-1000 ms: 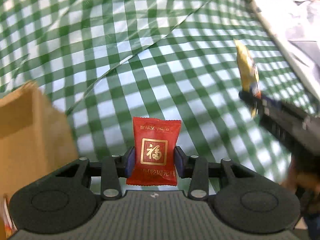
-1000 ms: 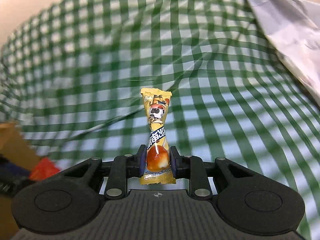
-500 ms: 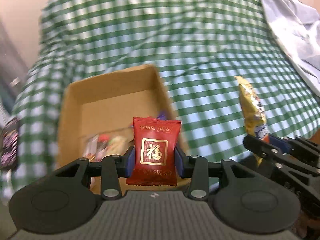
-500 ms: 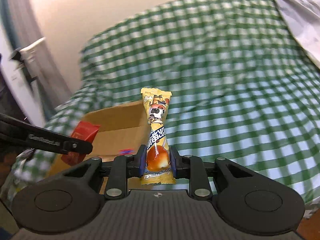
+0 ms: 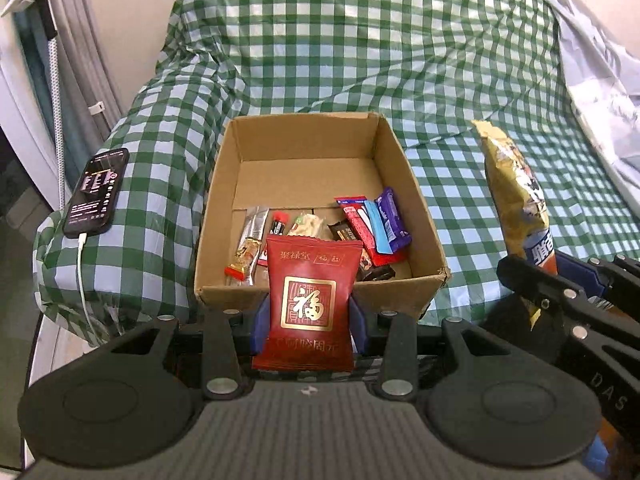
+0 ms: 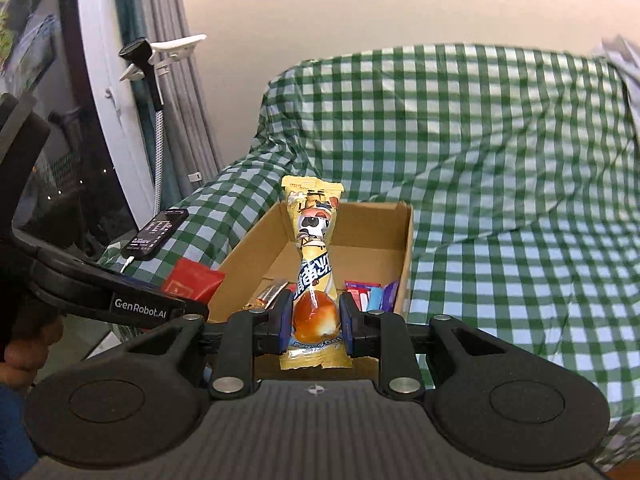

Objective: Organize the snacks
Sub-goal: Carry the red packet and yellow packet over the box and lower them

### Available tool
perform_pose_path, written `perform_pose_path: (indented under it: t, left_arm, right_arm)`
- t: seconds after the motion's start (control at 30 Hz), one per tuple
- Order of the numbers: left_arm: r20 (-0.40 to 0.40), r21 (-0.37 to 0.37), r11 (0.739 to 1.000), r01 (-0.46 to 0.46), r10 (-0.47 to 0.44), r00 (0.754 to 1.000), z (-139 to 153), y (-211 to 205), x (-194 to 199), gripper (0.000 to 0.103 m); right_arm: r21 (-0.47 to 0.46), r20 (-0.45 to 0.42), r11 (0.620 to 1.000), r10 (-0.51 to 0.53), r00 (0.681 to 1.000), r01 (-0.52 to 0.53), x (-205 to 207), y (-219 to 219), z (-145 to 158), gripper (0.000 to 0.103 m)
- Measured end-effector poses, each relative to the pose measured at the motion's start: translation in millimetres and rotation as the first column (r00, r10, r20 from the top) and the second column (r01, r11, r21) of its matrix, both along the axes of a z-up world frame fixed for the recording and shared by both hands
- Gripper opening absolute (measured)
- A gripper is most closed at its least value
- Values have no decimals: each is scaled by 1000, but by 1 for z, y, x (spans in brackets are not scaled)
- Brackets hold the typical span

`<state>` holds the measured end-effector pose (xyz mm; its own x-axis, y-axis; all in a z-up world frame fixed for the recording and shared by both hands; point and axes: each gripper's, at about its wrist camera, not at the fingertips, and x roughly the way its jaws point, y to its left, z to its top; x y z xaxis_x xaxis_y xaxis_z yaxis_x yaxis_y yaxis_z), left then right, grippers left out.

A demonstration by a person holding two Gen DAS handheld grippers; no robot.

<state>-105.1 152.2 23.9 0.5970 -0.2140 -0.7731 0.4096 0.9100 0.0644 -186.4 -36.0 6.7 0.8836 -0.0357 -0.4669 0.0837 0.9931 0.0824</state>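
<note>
Bedcover [image 5: 360, 60] in green check fills most of what we see, and on it sits the box [image 5: 424, 216], open, with several wrapped snacks [image 5: 372, 224] on its floor. A phone [image 5: 98, 192] lies left of it. Our left gripper [image 5: 308, 320] pinches a red packet [image 5: 310, 300] before the box's near wall; our right gripper [image 6: 314, 320] clamps a yellow packet [image 6: 314, 248] upright.
</note>
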Motion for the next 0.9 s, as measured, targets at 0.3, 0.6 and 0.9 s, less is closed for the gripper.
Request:
perform_pose_path:
  t: [0.3,0.6,0.9]
  left_arm:
    - [26,-22,1000,5,-5,1000,3,5,-8,45]
    - [9,-19,1000,3,-3,1000,-2,4,-8,45]
    - [-18,-9,1000,3,-4,1000,-10,1,-2,45]
  right_arm:
    - [-74,4,997,15,1000,-14,-12,22,5,26]
    - [-87,-10,996,28,1000,-29,-10,21,3,26]
    - [-73,-34,997,26,999,-29,-5,17,-3,26]
